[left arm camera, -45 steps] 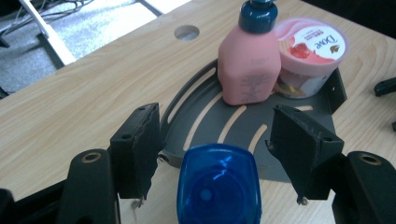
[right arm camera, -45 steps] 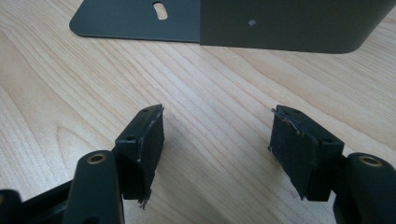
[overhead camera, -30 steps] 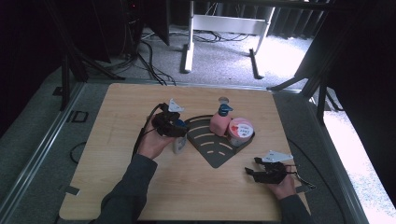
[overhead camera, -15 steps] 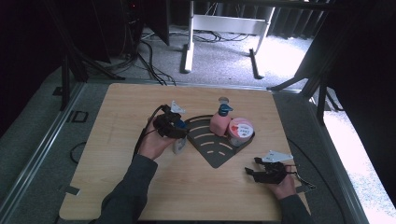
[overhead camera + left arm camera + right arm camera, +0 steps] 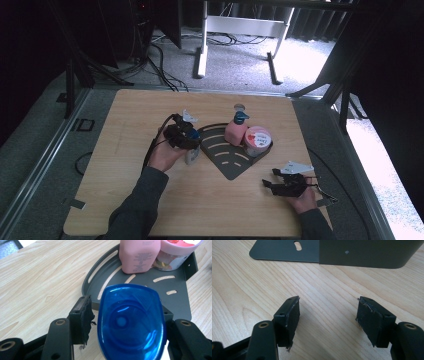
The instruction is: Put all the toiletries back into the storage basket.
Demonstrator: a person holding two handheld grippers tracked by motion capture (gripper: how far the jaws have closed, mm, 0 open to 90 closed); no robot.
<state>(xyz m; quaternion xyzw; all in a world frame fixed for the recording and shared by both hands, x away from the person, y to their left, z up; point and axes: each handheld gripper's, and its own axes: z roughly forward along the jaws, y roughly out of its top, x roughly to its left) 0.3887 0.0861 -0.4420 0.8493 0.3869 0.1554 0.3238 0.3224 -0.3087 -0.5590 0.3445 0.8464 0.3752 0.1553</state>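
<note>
Across the middle of the scene: wooden table [image 5: 125,200], pale grain, edged by a metal frame. Near its centre, lying flat: dark grey corner shelf [image 5: 225,152], quarter-round, slotted, low raised walls along its two straight edges on the right and far sides.

Left of the shelf: left hand [image 5: 165,155] with the left tongs [image 5: 190,145], pointed down at the shelf's left edge. Jaws just been closing, with a small bottle [image 5: 192,156] between them. In the left gripper view, sliver of wood visible between the left pad [image 5: 83,320] and the bottle's blue cap [image 5: 131,320]; right pad hidden behind the cap. So: not clamped yet, not pressing on the side that shows. Bottle upright, standing on the table just left of the shelf's curved rim, touching or nearly touching it; cannot tell which.

Near right, well apart from all that: right hand [image 5: 302,200] with the right tongs [image 5: 270,184], low over bare table, pointed left. Jaws apart, nothing but wood between the pads [image 5: 288,317]. Ahead of them in the right gripper view: outside of the shelf's wall.

On the shelf's far right corner: pink bottle [image 5: 235,132], upright, blue cap on top. Just right of it, touching: pink tub [image 5: 257,140], printed lid on, tucked against the shelf wall.
</note>
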